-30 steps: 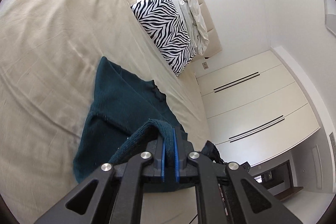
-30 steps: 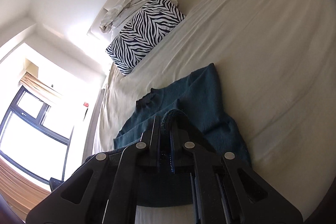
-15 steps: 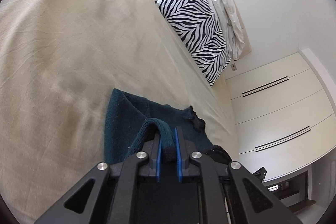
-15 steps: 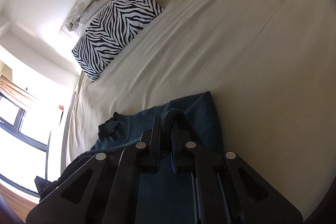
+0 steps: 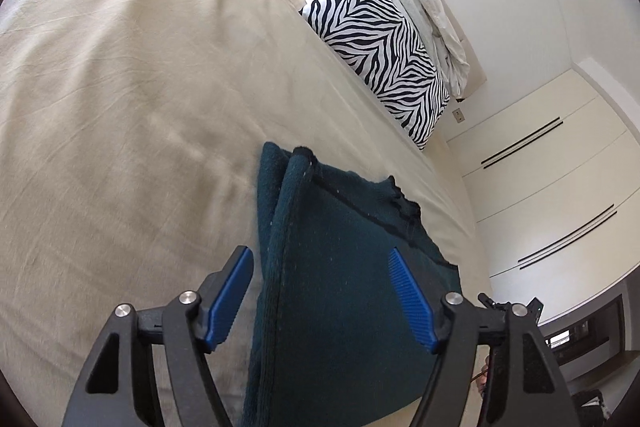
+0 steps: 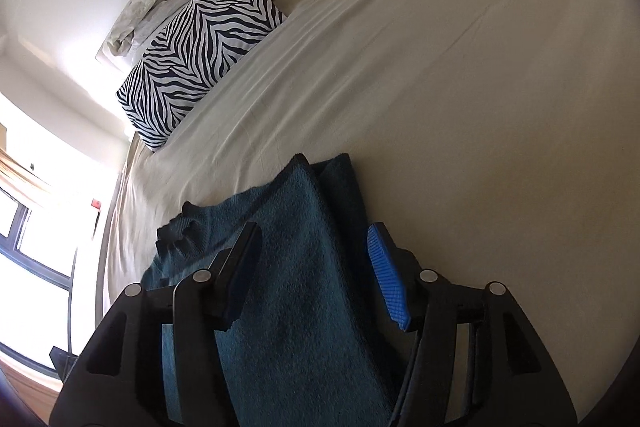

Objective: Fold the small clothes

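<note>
A dark teal knit garment [image 5: 344, 267] lies on the beige bed sheet [image 5: 120, 87], folded over on itself with a doubled edge at its far side. It also shows in the right wrist view [image 6: 292, 267]. My left gripper [image 5: 320, 255] is open, its blue-padded fingers spread wide above the garment, holding nothing. My right gripper [image 6: 316, 231] is open too, its fingers either side of the folded layer, holding nothing. The garment's dark neckline [image 6: 176, 231] shows at its side.
A zebra-print pillow [image 5: 380, 43] leans at the headboard with a crumpled white cloth [image 5: 432, 7] behind it. White wardrobe doors [image 5: 552, 195] stand beyond the bed. A bright window [image 6: 32, 239] shows in the right wrist view. The bed sheet [image 6: 460, 67] stretches wide around the garment.
Both grippers were shut on the garment's edge and carried it forward over the rest of the garment. Now both have opened and the edge lies folded on the bed.
</note>
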A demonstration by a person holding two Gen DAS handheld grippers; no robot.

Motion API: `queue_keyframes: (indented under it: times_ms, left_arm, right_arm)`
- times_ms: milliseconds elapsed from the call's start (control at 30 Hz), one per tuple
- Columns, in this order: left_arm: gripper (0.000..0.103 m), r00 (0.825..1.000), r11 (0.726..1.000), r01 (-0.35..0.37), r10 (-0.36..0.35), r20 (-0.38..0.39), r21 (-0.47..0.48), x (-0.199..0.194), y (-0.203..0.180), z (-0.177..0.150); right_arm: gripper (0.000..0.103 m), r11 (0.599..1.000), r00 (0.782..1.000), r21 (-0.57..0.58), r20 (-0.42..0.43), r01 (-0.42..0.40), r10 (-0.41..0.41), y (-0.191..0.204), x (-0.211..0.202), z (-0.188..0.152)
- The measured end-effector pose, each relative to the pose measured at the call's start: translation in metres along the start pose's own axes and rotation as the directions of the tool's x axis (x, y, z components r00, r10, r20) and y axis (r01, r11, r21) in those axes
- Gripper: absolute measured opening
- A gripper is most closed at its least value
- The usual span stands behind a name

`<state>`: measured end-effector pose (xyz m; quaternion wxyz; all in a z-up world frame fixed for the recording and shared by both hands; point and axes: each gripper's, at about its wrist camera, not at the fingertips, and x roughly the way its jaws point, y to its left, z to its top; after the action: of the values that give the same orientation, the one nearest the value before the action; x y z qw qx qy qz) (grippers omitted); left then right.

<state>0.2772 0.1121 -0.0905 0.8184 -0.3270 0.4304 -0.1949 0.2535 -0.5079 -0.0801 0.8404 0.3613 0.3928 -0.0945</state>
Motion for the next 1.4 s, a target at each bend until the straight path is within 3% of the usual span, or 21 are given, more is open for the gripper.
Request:
queue_keyframes:
  times_ms: [267, 367, 533, 767, 1000, 1400]
  left_arm:
    - [0.066, 0.998, 0.997, -0.045, 0.047, -0.034, 0.065, -0.005, -0.001, -0.047]
    - [0.065, 0.997, 0.995, -0.062, 0.065, -0.037, 0.076, -0.005, -0.001, -0.055]
    - [0.058, 0.995, 0.990, -0.084, 0.088, -0.035, 0.112, -0.008, -0.001, -0.064]
    - [0.033, 0.992, 0.986, -0.119, 0.123, -0.036, 0.114, -0.006, 0.004, -0.067]
    - [0.017, 0.988, 0.984, -0.140, 0.145, -0.043, 0.108, -0.005, 0.012, -0.065]
    - [0.013, 0.988, 0.984, -0.135, 0.143, -0.061, 0.115, -0.004, 0.014, -0.065]
  right_arm:
    - [0.053, 0.959, 0.992, -0.257, -0.024, 0.116, -0.127, 0.005, -0.038, -0.067]
    - [0.051, 0.953, 0.985, -0.260, -0.029, 0.158, -0.171, -0.008, -0.044, -0.076]
    - [0.039, 0.953, 0.983, -0.261, -0.062, 0.152, -0.174, -0.020, -0.045, -0.082]
    - [0.011, 0.920, 0.978, -0.349, -0.035, 0.179, -0.204, -0.012, -0.054, -0.095]
    - [0.009, 0.893, 0.975, -0.395, 0.027, 0.214, -0.222, 0.005, -0.074, -0.100]
    - [0.006, 0.923, 0.976, -0.324, 0.005, 0.208, -0.218, -0.021, -0.081, -0.105]
